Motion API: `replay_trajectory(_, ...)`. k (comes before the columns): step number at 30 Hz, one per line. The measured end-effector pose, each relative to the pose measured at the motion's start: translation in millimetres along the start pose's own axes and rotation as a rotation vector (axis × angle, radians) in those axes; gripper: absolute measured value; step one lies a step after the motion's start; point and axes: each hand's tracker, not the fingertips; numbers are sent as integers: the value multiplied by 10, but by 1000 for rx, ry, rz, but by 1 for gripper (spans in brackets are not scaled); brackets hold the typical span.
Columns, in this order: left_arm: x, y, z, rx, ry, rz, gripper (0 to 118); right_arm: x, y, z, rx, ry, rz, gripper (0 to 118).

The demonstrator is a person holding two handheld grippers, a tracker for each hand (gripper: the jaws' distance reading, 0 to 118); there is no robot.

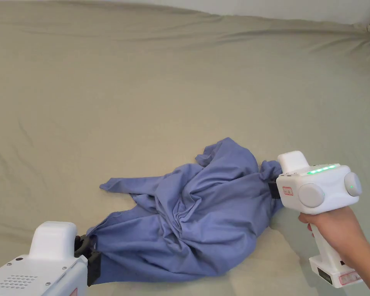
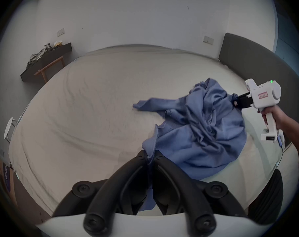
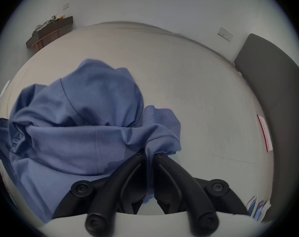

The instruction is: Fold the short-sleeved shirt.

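Crumpled blue cotton short-sleeved shirt (image 1: pixel 188 219) bunched between both jaws, each pair pinching an edge. Not yet spread flat; no fold made.

Bed (image 1: pixel 149 77) under taut beige sheet, faint wrinkles — dark headboard (image 2: pixel 258 59) at one end. Crumpled blue short-sleeved shirt (image 1: pixel 195 219) lies on near part — one sleeve spread left.

shirt (image 1: pixel 203 216): matt blue cloth | bed sheet (image 1: pixel 142 96): matt beige cloth | fingers (image 2: pixel 171 175): black plastic
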Motion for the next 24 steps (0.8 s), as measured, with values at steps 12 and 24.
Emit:
replay_trajectory(12, -320, 852, 720, 322, 39, 59, 2, 496, 259, 2085, 422, -46, -134, 5)
replay_trajectory(24, -597, 1825, 1661, 632, 55, 172, 2, 614, 431, 3678, 828, -219, -192, 5)
